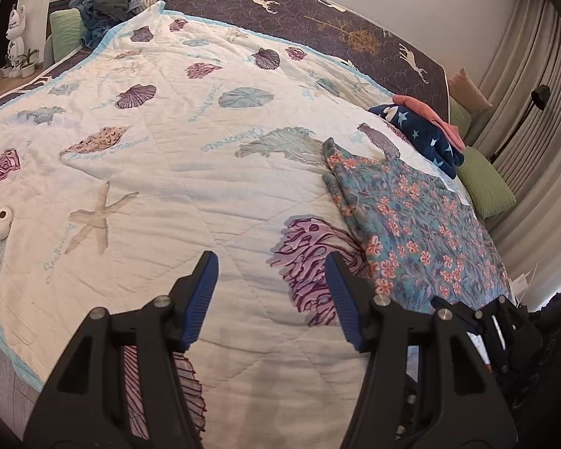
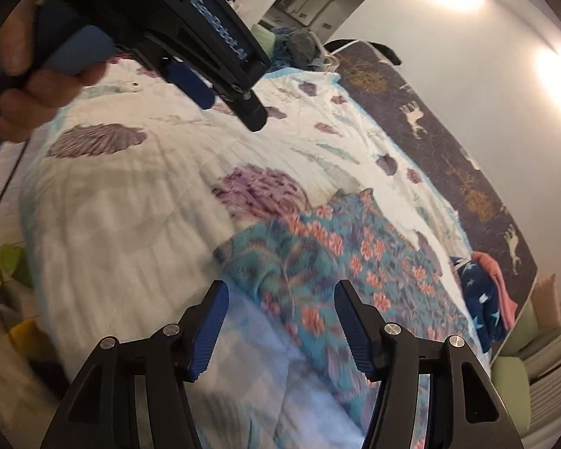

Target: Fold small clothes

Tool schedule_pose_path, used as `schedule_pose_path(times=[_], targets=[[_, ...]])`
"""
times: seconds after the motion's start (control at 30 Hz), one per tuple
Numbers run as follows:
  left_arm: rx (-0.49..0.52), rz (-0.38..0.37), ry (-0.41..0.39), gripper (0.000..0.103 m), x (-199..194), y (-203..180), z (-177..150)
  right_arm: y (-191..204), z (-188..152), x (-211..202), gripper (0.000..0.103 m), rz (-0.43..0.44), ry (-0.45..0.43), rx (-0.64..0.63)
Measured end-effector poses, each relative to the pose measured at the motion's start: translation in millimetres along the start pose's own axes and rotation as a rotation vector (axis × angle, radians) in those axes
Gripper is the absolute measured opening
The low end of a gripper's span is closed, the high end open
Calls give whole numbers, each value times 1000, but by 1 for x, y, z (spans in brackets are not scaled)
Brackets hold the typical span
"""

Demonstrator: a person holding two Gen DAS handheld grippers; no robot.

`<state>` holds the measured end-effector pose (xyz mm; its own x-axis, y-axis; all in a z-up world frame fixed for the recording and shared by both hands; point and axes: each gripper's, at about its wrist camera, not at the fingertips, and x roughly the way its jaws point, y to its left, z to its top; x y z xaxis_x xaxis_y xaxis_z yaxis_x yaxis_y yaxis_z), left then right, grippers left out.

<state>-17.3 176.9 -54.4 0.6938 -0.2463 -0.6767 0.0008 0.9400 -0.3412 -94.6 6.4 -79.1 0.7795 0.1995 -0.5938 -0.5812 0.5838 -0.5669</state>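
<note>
A teal garment with orange flowers (image 1: 411, 220) lies flat on the white shell-print quilt (image 1: 175, 172), right of my left gripper (image 1: 271, 273), which is open and empty above the quilt. In the right wrist view the same floral garment (image 2: 336, 254) lies just ahead of my right gripper (image 2: 280, 299), which is open and empty above its near edge. The left gripper (image 2: 224, 93) also shows at the top left of that view, held in a hand. The right gripper's body (image 1: 482, 318) shows at the lower right of the left wrist view.
A folded navy star-print cloth (image 1: 426, 134) with a pink cloth (image 1: 430, 112) on it lies at the quilt's far right. A heap of clothes (image 1: 108, 3) sits at the far corner. A small white device (image 1: 0, 222) lies at left. Green pillows (image 1: 482, 183) lie beside the bed.
</note>
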Motion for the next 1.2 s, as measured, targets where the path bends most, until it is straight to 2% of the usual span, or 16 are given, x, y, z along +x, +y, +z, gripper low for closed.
schedule_pose_path(times=[0.13,0.17,0.2,0.27,0.4,0.6,0.67,0.73,0.97,1.03,1.1,1.2], targets=[[-27,9,-5,60,-1,7,1,2,12,13,58,-17,-26,40],[-31,8,-11,60,-2,8,1,1,13,15,42,5,-34,63],[-30,5,-13,60,-3,9,2,-4,14,17,12,74,-40,104],[-23,-7,-17,60,-4,8,3,-20,18,18,11,147,-36,206],[-27,-57,4,60,4,5,8,-53,20,-8,10,261,-131,349],[-63,-230,75,61,39,-16,23,-96,8,-6,9,433,-140,583],[-70,-293,116,67,53,-25,28,-104,3,-9,9,451,-149,629],[-78,-327,155,68,67,-34,32,-110,0,-13,9,454,-163,654],[-122,-351,246,67,119,-60,50,-121,-8,-15,9,492,-164,716],[-137,-327,251,50,131,-63,56,-123,-10,-16,9,495,-166,722],[-172,-308,256,17,139,-64,64,-124,-11,-17,9,494,-171,728],[-203,-329,245,11,140,-70,73,-131,-16,-16,9,489,-166,757]])
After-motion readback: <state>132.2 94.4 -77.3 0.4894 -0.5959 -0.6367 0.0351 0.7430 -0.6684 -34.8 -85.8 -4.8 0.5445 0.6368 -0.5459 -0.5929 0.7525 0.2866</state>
